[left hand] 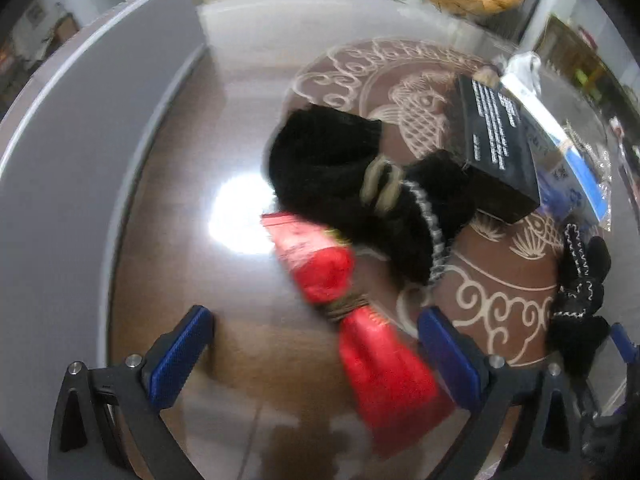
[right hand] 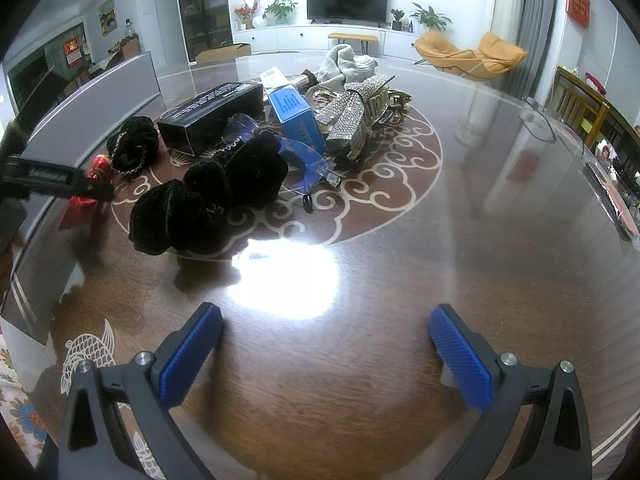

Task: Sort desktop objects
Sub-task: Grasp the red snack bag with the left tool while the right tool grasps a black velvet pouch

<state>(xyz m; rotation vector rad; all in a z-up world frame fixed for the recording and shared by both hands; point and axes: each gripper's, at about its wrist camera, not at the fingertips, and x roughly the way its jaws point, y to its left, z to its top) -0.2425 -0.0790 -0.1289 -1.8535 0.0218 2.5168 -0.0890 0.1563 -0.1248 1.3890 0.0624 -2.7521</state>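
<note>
Table (right hand: 400,280): glossy wood grain, strong glare noted. Scrunchies (right hand: 200,208): black, plush, matt cloth. Red pouch (left hand: 360,320): shiny foil look. Black box (left hand: 496,140): smooth card. Bow clip (right hand: 352,108): rhinestones, gold metal. Pads (right hand: 188,360): blue, textured.

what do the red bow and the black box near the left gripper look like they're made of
Red bow: seems to be glossy satin-like fabric, shiny folds, tied with brownish cord at the middle. Black box: probably matte printed cardboard, with sharp flat edges and white text.
</note>
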